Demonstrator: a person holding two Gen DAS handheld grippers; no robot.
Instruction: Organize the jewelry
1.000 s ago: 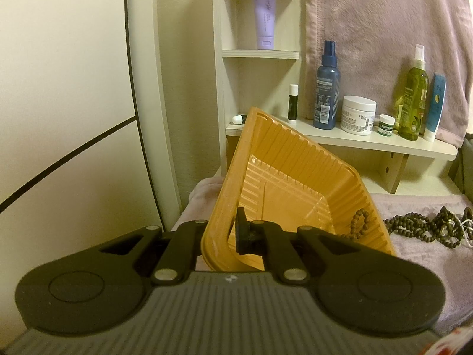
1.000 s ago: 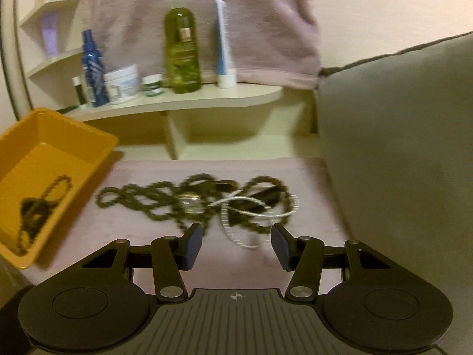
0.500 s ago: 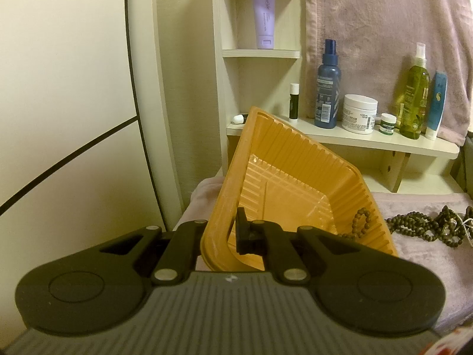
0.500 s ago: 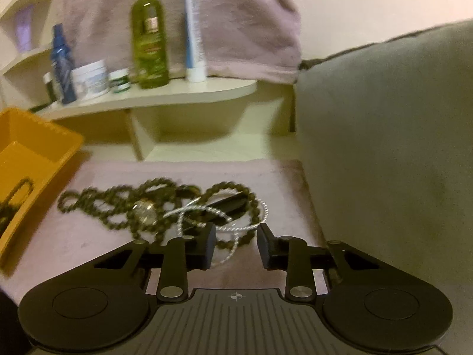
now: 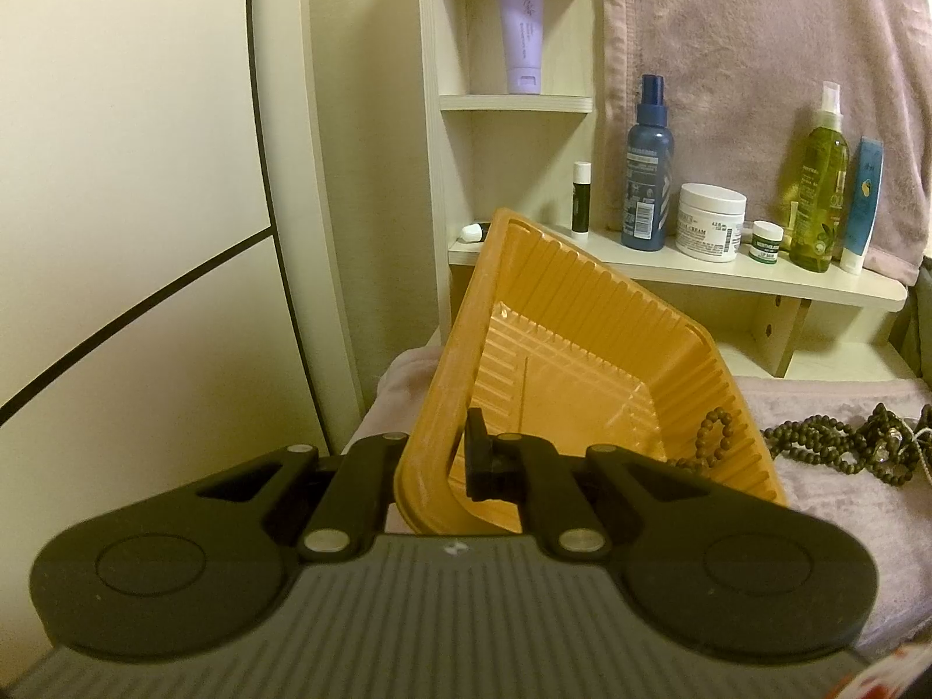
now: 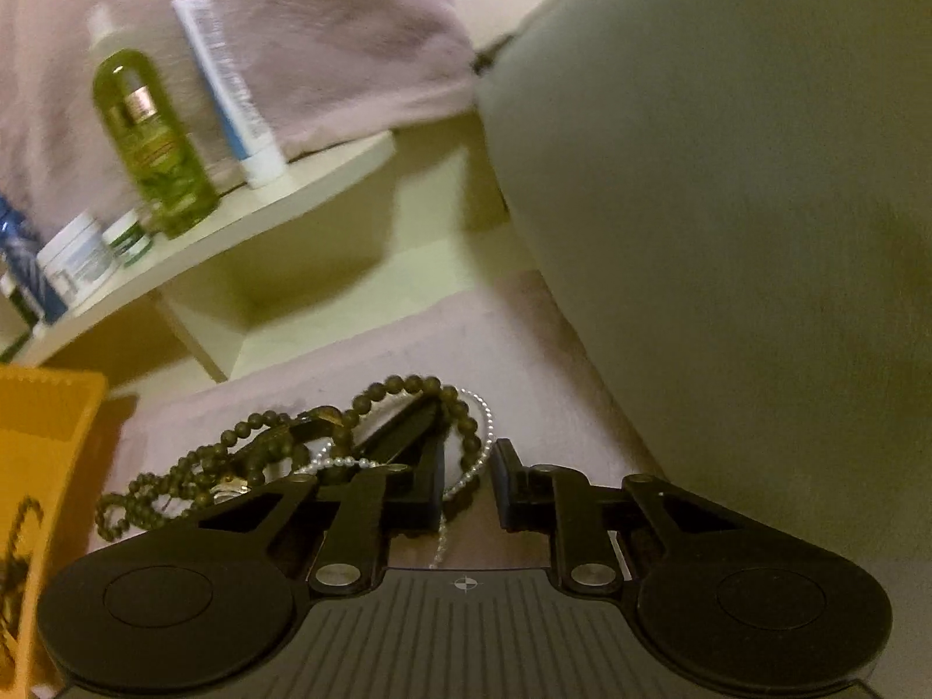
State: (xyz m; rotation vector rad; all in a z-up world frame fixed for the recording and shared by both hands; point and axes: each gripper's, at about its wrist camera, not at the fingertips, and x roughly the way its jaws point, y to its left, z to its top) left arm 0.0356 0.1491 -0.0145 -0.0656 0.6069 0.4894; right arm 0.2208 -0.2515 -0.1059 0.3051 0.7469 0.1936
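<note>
Right gripper (image 6: 466, 480) sits low over the jewelry tangle on the pink towel (image 6: 361, 361). Jaws have just been closing and stand narrowly apart, a small gap left. The white pearl strand (image 6: 475, 463) runs through that gap, curving from 12 o'clock of the jaws down toward the camera, so its line here runs roughly along the jaws' pointing axis, not across it. Cannot tell if the pads already pinch it; a sliver of towel shows on the right-finger side.

Dark bead necklace (image 6: 244, 454) sprawls at 10 o'clock of the jaws, long axis running left-right, one loop lying across the pearl strand at 12. A dark flat piece lies under that loop; cannot tell what it is.

Left gripper (image 5: 448, 460) is clamped on the near wall of the orange tray (image 5: 559, 314), tipping it up; a bead bracelet (image 5: 713, 437) already lies in its low right corner. In the right wrist view the tray is at 9 o'clock.

Right hand is clearly nearer the strand. Likely snag: the beads riding up with the pearls.
</note>
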